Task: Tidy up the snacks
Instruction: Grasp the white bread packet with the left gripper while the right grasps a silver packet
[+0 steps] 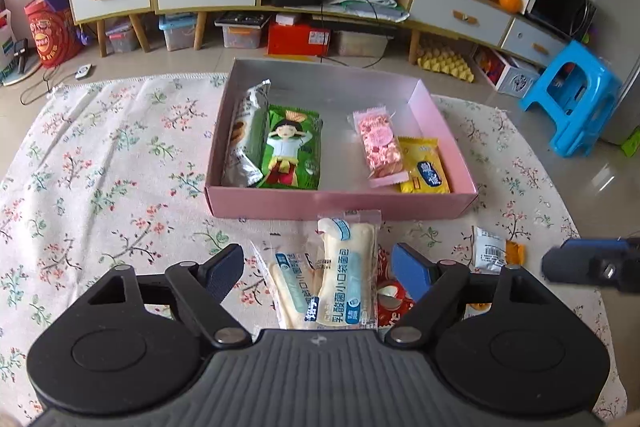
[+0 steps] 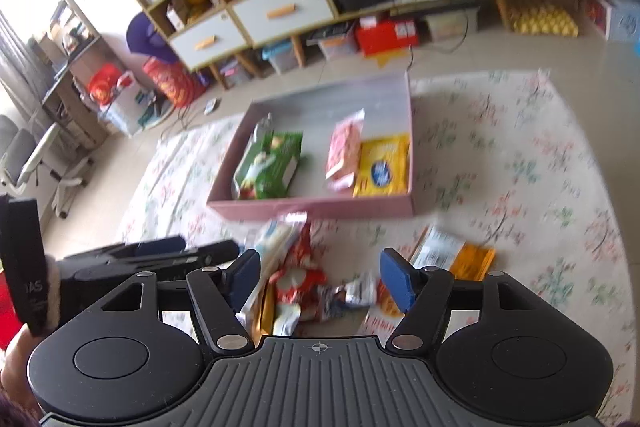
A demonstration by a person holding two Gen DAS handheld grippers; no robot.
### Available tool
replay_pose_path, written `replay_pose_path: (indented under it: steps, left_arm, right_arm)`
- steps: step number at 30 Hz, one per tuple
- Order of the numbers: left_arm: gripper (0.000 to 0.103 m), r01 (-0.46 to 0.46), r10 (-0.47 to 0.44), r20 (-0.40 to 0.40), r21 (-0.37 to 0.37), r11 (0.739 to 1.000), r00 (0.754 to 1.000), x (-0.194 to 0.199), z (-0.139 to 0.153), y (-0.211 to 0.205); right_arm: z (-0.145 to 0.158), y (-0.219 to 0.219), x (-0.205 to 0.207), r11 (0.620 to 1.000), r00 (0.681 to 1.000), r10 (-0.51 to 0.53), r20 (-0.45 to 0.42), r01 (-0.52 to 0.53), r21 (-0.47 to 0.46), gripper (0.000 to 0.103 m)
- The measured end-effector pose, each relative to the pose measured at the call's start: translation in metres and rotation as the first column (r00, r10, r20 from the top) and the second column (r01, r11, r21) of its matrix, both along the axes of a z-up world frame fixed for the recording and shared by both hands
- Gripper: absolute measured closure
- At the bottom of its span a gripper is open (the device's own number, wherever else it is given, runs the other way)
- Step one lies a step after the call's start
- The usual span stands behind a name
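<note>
both tongs stand released, jaws spread wide and holding nothing. left gripper (image 1: 318, 269) hovers low centre over two white long bread packets (image 1: 348, 275), pads apart from them. right gripper (image 2: 320, 277), in a blurred view, brackets a loose heap with a red crinkled snack bag (image 2: 298, 273). pink shallow cardboard box (image 1: 340, 205), mid-frame, holds four snacks with bare floor between pairs; floral tablecloth (image 1: 100, 167) lies open at left.

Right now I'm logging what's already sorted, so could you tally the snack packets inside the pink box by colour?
Inside the pink box:
Silver packet: 1
Green packet: 1
Pink packet: 1
Yellow packet: 1
Total: 4
</note>
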State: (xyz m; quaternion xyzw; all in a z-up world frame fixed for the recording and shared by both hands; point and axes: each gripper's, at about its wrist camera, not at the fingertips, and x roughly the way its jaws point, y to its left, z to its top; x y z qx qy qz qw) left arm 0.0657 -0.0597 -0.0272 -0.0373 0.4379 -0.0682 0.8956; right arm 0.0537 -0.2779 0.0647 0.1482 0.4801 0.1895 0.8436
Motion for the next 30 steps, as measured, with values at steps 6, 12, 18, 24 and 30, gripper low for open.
replay_pose_path:
  steps: [6,12,18,24,30]
  left_arm:
    - [0.034,0.006,-0.006,-0.018,0.003,1.0,1.0,-0.005,-0.008,-0.004]
    - [0.039,-0.002,0.002,-0.025,0.0,1.0,1.0,-0.014,-0.01,-0.004]
    - [0.046,0.03,-0.029,-0.042,0.014,0.999,0.999,-0.015,-0.017,-0.01]
    - [0.049,0.047,-0.047,-0.067,0.009,0.999,0.997,-0.014,-0.025,-0.012]
    - [0.051,0.058,-0.056,-0.071,0.019,0.998,0.996,-0.014,-0.03,-0.014]
  right_arm:
    - [-0.017,0.01,-0.003,0.999,0.998,0.036,-0.056,-0.035,0.015,0.036]
    - [-0.023,0.021,-0.013,0.999,0.996,0.054,-0.067,-0.054,0.003,0.036]
    - [-0.046,0.043,-0.024,0.995,0.988,0.096,-0.122,-0.099,-0.026,0.036]
    - [-0.057,0.058,-0.031,0.991,0.98,0.129,-0.15,-0.135,-0.026,0.038]
    - [-0.064,0.063,-0.033,0.99,0.978,0.134,-0.157,-0.138,-0.015,0.051]
